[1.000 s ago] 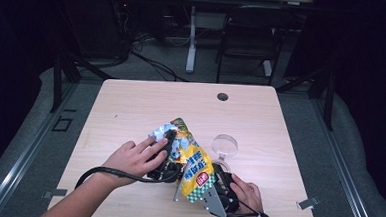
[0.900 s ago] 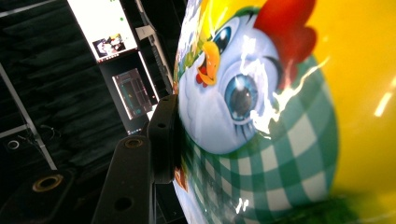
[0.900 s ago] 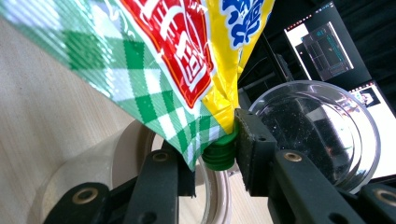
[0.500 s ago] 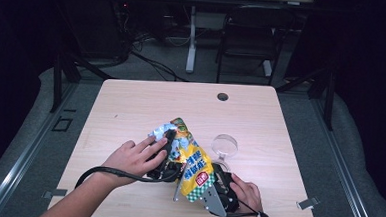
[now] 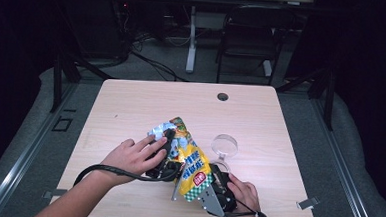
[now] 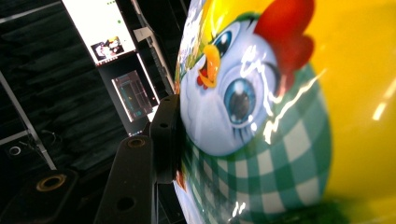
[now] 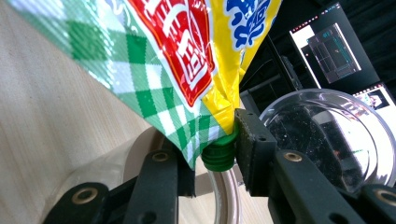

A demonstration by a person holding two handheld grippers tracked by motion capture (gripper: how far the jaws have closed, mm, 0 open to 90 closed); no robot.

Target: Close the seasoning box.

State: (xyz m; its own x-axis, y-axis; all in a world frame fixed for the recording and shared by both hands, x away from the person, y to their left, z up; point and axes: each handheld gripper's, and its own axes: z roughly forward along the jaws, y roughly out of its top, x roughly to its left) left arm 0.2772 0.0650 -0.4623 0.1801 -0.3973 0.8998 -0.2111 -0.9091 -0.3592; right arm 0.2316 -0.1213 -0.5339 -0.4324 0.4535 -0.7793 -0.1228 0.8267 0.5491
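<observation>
- Nothing much has shifted since a second ago, except that the left gripper (image 5: pixel 166 154) has just been closing on the snack pouch (image 5: pixel 190 163).
- It steadies the pouch above the table (image 5: pixel 131 100).
- Right gripper (image 7: pixel 219 154) clamps the green cap (image 7: pixel 218 153), likely to unscrew it over the clear bowl (image 5: pixel 225 145).

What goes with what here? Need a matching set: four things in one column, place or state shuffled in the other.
Things
1. snack bag
2. green clip
3. clear bowl
4. cable hole

Place or state
A. at the table's far edge
B. between the right gripper's jaws, at the bag's corner
C. held up off the table by both grippers
D. standing on the table just right of the bag

Pairs: 1-C, 2-B, 3-D, 4-A
</observation>
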